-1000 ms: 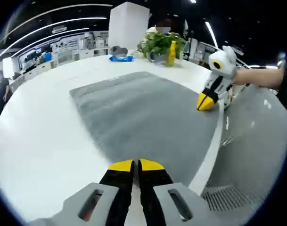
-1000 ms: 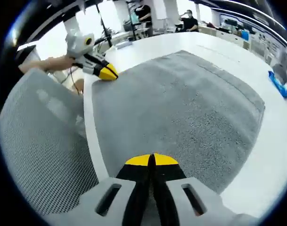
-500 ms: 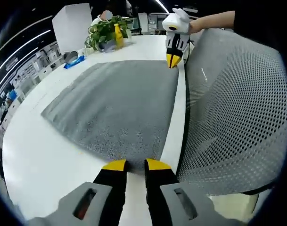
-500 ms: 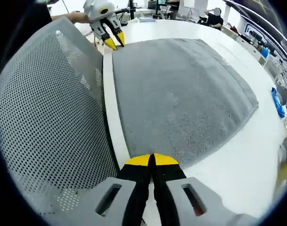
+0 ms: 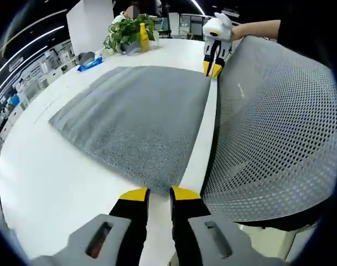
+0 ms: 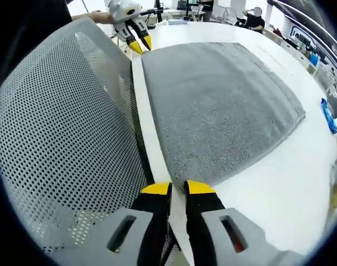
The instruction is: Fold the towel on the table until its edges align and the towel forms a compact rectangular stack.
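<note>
Grey towel (image 5: 138, 124) spread flat across the middle of the left gripper view on a white table (image 5: 41, 166), one corner reaching down toward the lower centre of the frame. Left gripper (image 5: 158, 193) rising from the bottom edge there, yellow tips parted by a narrow gap, nothing between them, poised just short of that near towel corner at the table's edge. Grey mesh chair back (image 5: 273, 127) across the right half of that view, close against the table rim. Right gripper (image 5: 214, 68) at the upper centre-right, held by a bare hand (image 5: 243, 29), yellow tips slightly apart and pointing down at the far towel corner by the table edge; touching the cloth or not, cannot tell. Potted plant (image 5: 124, 34) and yellow bottle (image 5: 142, 37) at the upper left, with a blue object (image 5: 92, 64) lying on the table beside them. In the right gripper view, same towel (image 6: 218, 105) filling the centre and upper right, its near corner just above the right gripper (image 6: 177, 188) at the bottom centre; tips narrowly open over the white table rim (image 6: 151, 138), empty. Chair mesh (image 6: 68, 138) across the left half. Left gripper (image 6: 140, 44) at the upper left, tips parted, at the towel's far corner. Blue object (image 6: 330, 115) at the right edge.
</note>
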Available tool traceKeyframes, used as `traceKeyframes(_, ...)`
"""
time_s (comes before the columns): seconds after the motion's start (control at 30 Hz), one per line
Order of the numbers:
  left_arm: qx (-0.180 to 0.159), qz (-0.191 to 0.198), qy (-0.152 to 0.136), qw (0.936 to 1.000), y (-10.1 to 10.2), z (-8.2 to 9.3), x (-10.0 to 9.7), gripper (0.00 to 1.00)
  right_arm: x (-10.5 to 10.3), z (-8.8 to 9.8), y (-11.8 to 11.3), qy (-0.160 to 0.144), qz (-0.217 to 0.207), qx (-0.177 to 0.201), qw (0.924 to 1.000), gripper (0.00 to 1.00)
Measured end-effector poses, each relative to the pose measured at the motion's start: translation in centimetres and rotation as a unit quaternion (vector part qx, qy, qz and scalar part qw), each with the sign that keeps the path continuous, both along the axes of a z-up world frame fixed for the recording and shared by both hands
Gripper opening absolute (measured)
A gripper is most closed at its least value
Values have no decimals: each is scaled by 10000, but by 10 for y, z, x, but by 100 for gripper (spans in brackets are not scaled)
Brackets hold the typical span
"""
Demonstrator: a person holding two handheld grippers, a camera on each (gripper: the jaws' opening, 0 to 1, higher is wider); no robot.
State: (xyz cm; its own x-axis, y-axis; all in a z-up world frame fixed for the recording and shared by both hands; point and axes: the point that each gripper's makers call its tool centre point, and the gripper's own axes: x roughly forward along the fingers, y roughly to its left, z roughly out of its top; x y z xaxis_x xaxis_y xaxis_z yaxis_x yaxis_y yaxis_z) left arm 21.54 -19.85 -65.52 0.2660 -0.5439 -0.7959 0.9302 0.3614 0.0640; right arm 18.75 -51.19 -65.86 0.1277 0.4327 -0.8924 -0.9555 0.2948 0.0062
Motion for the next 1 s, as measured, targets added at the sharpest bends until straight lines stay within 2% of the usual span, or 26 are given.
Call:
traceKeyframes(0.03, 228, -52, 38, 9997, 8, -2, -2, 14, 2, -1, -1, -64, 49, -69, 9999, 3)
traceKeyframes(0.07, 28, -5, 133, 9999, -2, 0, -8, 14, 3, -1, -2, -69, 25, -94, 9999, 2)
traceKeyframes(0.1, 163, -83, 78, 9998, -1, 0, -9, 14, 3, -1, -2, -63, 5, -101, 9999, 2)
traceKeyframes(0.13, 264, -27, -236, 9994, 6, 2, 1, 14, 2, 0, -1, -21, -41, -81, 10000, 3)
traceKeyframes(0.17, 282, -158, -412, 9986, 4, 3, 1, 14, 2, 0, -1, -26, -51, -78, 10000, 4)
traceKeyframes(0.23, 277, -207, -185, 9992, 4, 1, -6, 11, 1, -1, -2, -52, -29, -119, 9999, 5)
traceKeyframes(0.3, 282, -210, -247, 9991, 2, 1, -5, 11, 1, -1, -1, -81, 42, -183, 9998, 5)
traceKeyframes(0.33, 174, -172, -443, 9987, -2, 7, -1, 11, 1, -1, -1, -107, 82, -217, 9997, 5)
traceKeyframes(0.5, 1, -281, -650, 9975, -10, 20, 0, 12, 0, -1, -1, -95, 84, -239, 9996, 8)
traceKeyframes(0.6, 114, -296, -809, 9962, -11, 20, 4, 12, 1, -1, -2, -90, 28, -205, 9997, 7)
traceKeyframes(0.63, 286, -340, -1028, 9937, -8, 22, 8, 12, 1, -1, -1, -83, 17, -199, 9998, 7)
traceKeyframes(0.67, 344, -360, -1126, 9924, -7, 23, 10, 13, 1, -1, -1, -85, 17, -199, 9998, 7)
traceKeyframes(0.8, 293, -409, -1286, 9904, -9, 28, 7, 16, 1, -2, -2, -109, 20, -198, 9997, 7)
traceKeyframes(0.83, 616, -675, -1583, 9832, -5, 28, 10, 16, 1, -2, -2, -114, 19, -195, 9997, 7)
traceKeyframes(0.87, 835, -784, -1870, 9757, -3, 31, 13, 16, 1, -2, -2, -129, 28, -197, 9997, 7)
traceKeyframes(0.9, 836, -794, -1966, 9737, -5, 33, 14, 16, 1, -2, -2, -138, 38, -197, 9997, 6)
traceKeyframes(1.0, 283, -815, -1470, 9854, -20, 33, -1, 16, 3, -2, -2, -158, 9, -198, 9997, 4)
